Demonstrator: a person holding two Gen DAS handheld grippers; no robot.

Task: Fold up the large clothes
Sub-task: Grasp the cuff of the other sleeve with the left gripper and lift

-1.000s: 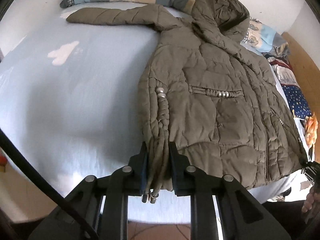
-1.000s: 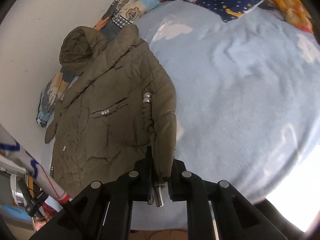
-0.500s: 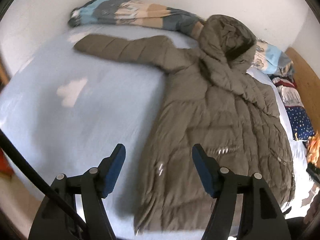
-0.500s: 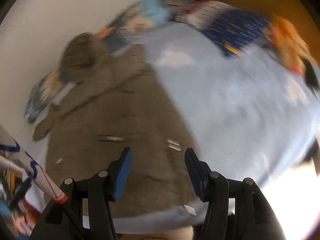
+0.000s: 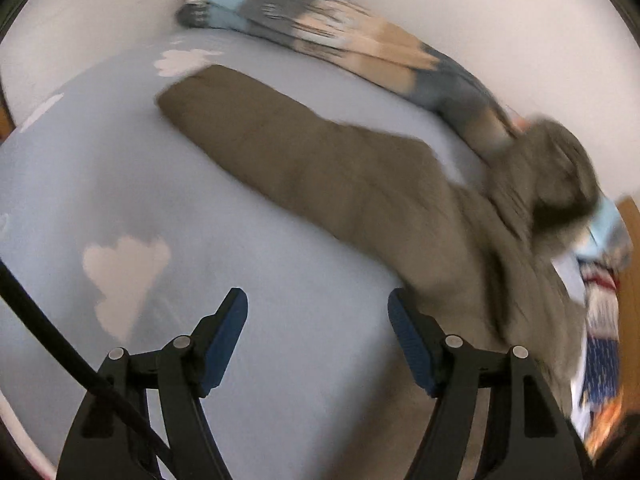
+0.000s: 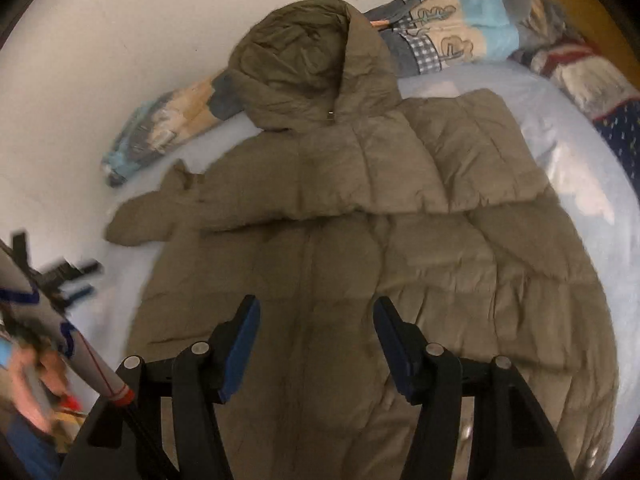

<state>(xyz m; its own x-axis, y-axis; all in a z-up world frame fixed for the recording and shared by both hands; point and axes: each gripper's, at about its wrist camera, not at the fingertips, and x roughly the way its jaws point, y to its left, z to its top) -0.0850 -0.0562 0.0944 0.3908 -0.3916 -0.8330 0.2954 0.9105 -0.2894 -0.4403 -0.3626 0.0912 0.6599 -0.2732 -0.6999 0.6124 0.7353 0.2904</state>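
An olive quilted hooded jacket lies front up on the light blue bed sheet. Its hood points to the wall. One sleeve is folded across the chest; the other sleeve stretches out flat to the side. My right gripper is open and empty above the jacket's lower front. My left gripper is open and empty over bare sheet, just short of the outstretched sleeve and beside the jacket body.
A rolled patchwork blanket lies along the white wall behind the jacket; it also shows in the right wrist view. More folded textiles sit at the right. A person's hand and striped sleeve show at the left edge.
Both grippers let go of the jacket's hem, opened and moved up the bed. The left swung toward the outstretched sleeve; the right now looks over the jacket's front.
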